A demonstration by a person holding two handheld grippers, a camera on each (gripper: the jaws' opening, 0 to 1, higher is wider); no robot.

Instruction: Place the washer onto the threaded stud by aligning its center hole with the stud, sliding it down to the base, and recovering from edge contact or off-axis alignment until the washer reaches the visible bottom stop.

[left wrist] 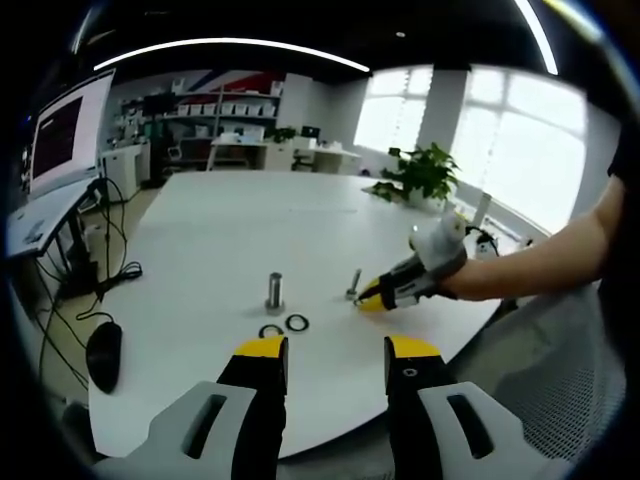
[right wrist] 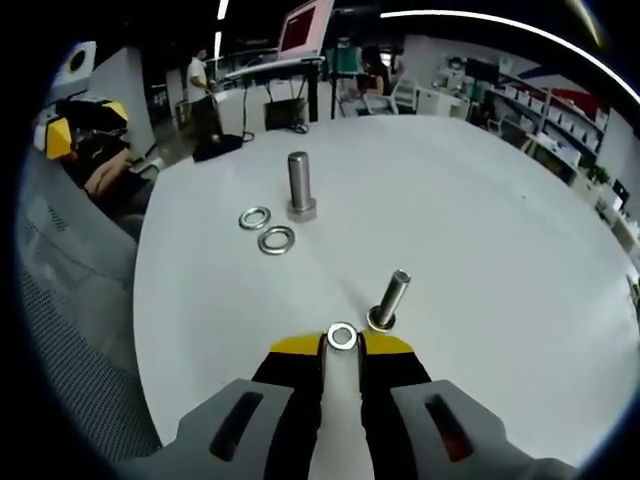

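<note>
Right gripper (right wrist: 342,345) grasps the washer (right wrist: 342,336) at bottom centre, just beside the small stud (right wrist: 390,298) on the tabletop (right wrist: 480,200); nothing threaded yet. Left gripper (left wrist: 337,350) hangs released.

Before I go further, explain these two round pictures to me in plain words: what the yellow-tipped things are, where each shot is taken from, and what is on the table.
No robot here: a person holds a two-jaw hand tool in each hand, and a fisheye camera rides on each tool looking along its jaws.

The left gripper view looks across a white table. Its own left gripper stands open and empty at the bottom. The other tool reaches in from the right, on the person's arm.

The right gripper view rides on that tool. The right gripper is shut on a washer, held close beside a small threaded stud but not yet on it.

Farther off stands a larger stud, with two loose washers lying flat next to it.
</note>
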